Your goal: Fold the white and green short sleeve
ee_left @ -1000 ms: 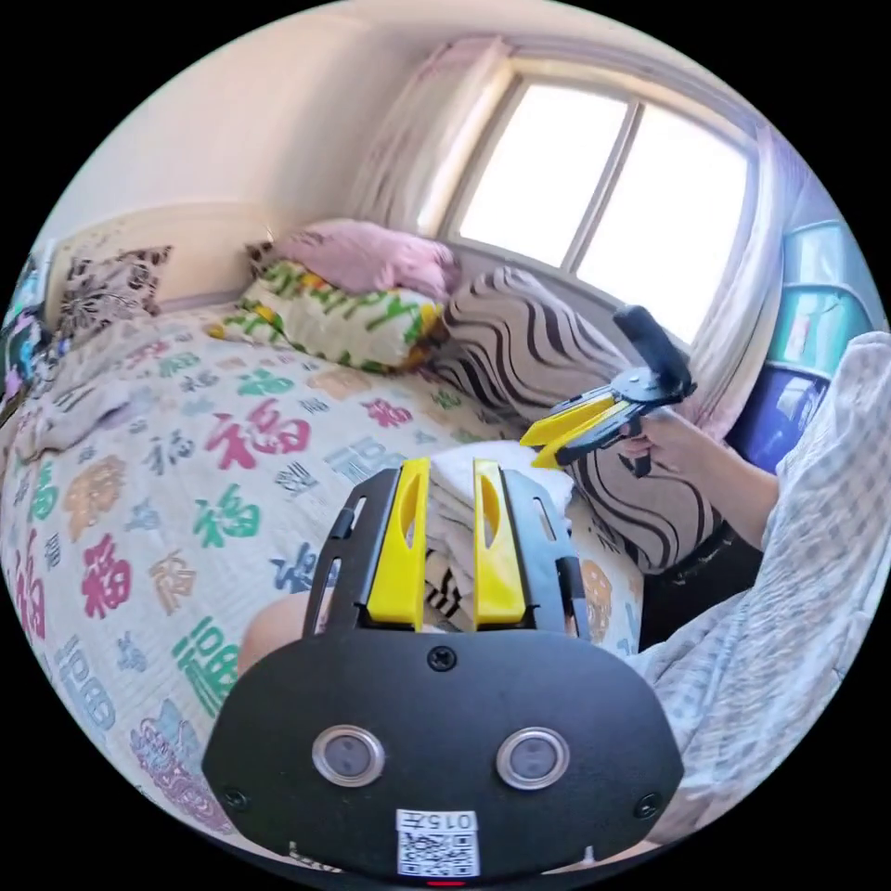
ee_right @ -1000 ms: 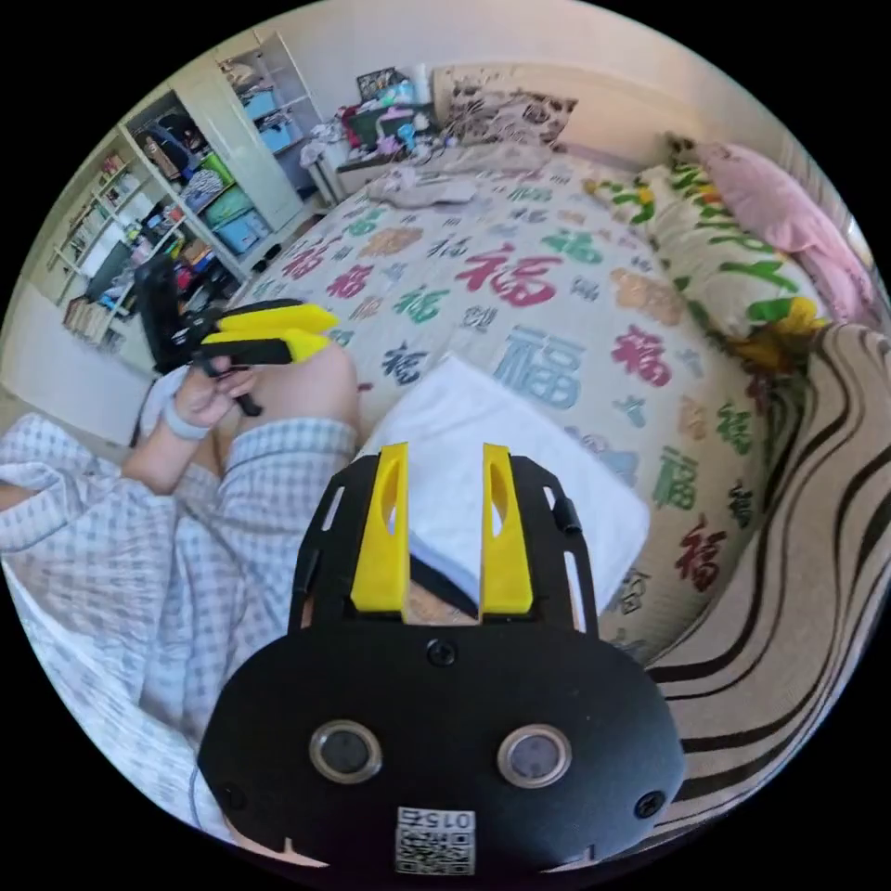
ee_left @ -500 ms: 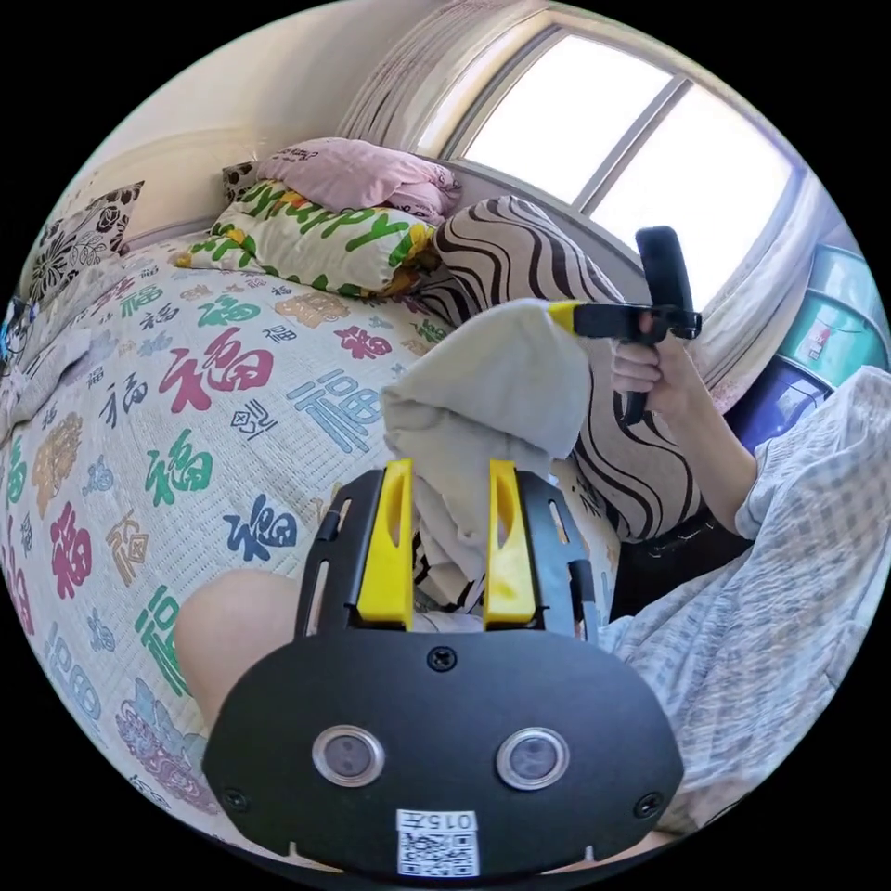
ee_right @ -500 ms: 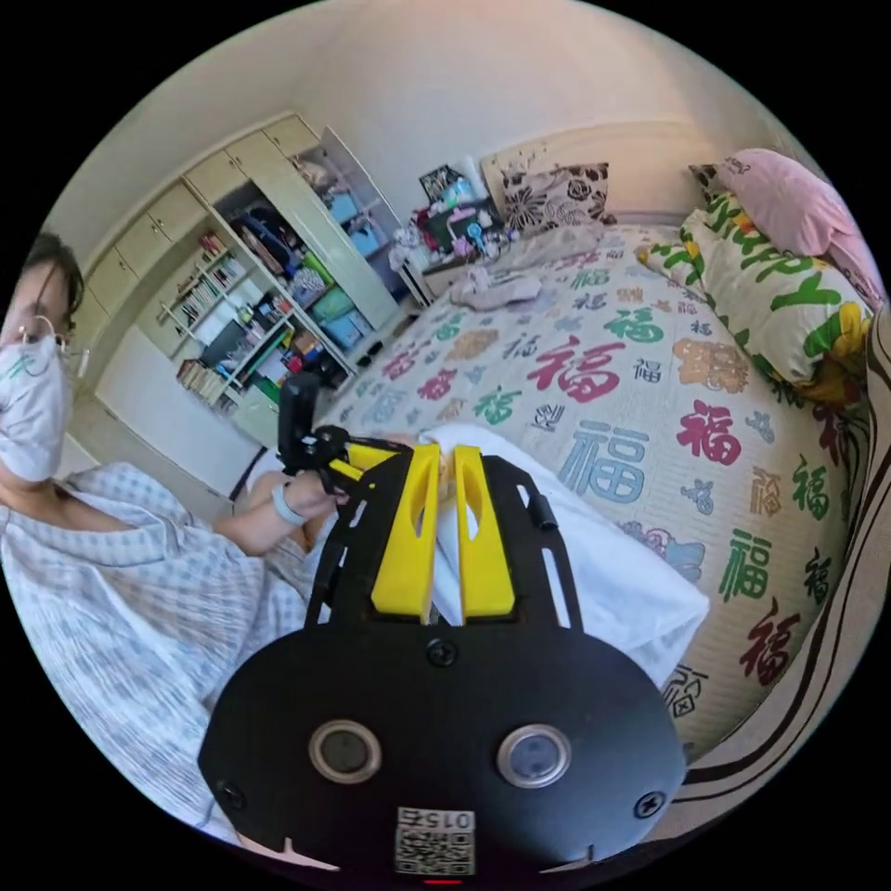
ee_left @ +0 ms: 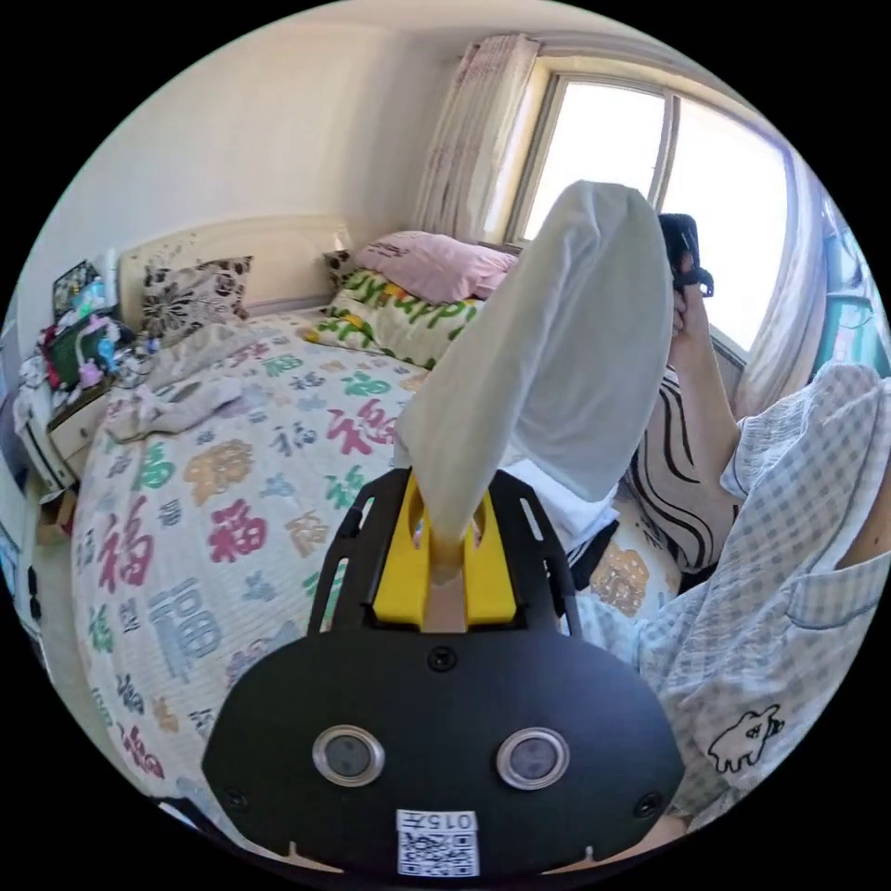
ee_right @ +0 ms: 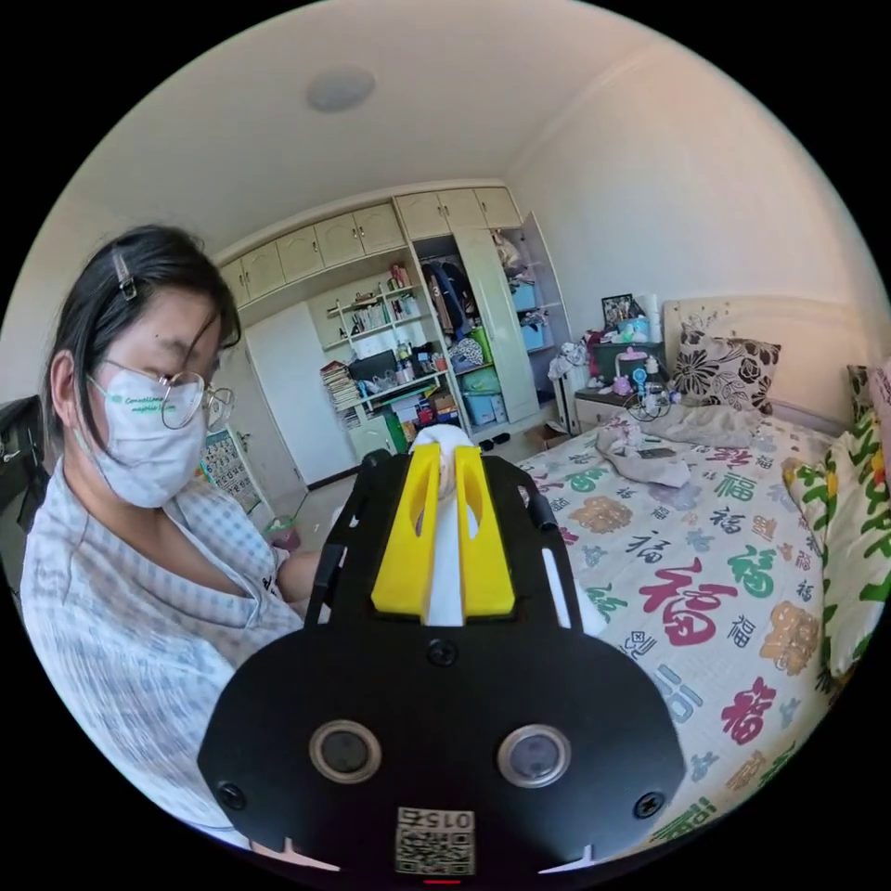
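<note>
In the left gripper view, the left gripper (ee_left: 445,520) has its yellow jaws pressed onto a bunched corner of the white garment (ee_left: 548,371), which squeezes out between them. From there the cloth rises toward one o'clock as a broad hanging band, lifted clear of the bed, up to where a hand (ee_left: 687,306) grips the black handle of the other tool at about one o'clock near the window (ee_left: 650,195). That tool's jaws are hidden behind the cloth in this view. Below the band, at about three o'clock of the jaws, more white folded cloth (ee_left: 571,506) lies on the bed.

In the right gripper view, the right gripper (ee_right: 445,529) pinches a narrow strip of the same white fabric (ee_right: 445,575), with a small knob of cloth poking out past the jaw tips at twelve o'clock.

The bedspread (ee_left: 213,520) with large coloured characters spreads from nine to seven o'clock in the left gripper view. A green-and-white printed pillow (ee_left: 399,311) and a pink pillow (ee_left: 436,264) sit at twelve o'clock, and a black-striped cushion (ee_left: 673,492) at three o'clock. The person's checked sleeve (ee_left: 789,557) lies at four o'clock. In the right gripper view, an open wardrobe with shelves (ee_right: 418,334) stands at twelve o'clock and a crumpled grey garment (ee_right: 650,455) lies on the bed at two o'clock.
</note>
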`<state>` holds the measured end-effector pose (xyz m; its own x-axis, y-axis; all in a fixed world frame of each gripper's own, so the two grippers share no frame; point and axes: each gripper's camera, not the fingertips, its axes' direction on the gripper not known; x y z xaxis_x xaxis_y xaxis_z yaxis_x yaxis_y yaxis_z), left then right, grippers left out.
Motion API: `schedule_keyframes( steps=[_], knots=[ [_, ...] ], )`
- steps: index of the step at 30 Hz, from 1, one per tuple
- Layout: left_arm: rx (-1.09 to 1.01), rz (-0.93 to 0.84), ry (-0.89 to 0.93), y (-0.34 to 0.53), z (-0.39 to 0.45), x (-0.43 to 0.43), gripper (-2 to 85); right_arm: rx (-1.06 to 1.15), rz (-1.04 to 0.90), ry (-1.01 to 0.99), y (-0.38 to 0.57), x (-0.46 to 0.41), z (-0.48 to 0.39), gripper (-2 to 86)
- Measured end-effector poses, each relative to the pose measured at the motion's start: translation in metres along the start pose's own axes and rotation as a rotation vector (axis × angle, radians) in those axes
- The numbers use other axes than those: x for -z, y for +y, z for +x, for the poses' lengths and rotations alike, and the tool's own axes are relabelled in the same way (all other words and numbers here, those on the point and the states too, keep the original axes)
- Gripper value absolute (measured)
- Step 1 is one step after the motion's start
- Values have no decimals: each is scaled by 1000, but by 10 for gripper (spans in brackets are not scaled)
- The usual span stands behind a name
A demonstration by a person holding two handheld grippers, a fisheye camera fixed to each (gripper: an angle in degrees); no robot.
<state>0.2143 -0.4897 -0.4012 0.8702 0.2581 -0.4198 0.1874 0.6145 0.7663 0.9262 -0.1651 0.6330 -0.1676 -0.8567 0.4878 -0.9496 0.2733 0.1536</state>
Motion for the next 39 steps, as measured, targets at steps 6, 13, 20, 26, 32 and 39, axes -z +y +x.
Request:
schedule_keyframes(
  steps=[6, 13, 20, 26, 32, 39],
  knots=[
    [97, -89, -227, 46, -69, 123, 23, -49, -109, -217, -8, -123, 39, 22],
    [235, -151, -380, 101, -161, 160, 36, -107, -216, -252, -15, -284, 90, 28],
    [740, -44, -406, 221, -308, 114, 42, -333, -357, -73, 51, -443, 177, 42],
    [860, -310, -302, 295, -344, 49, 42, -194, -799, -226, 173, -600, 126, 91],
    [837, -315, -140, 303, -358, 15, 54, 179, -1168, -176, 252, -685, 75, 91],
    [500, -339, -32, 278, -302, -12, 133, -65, -866, -117, 241, -628, 151, 7]
  ],
)
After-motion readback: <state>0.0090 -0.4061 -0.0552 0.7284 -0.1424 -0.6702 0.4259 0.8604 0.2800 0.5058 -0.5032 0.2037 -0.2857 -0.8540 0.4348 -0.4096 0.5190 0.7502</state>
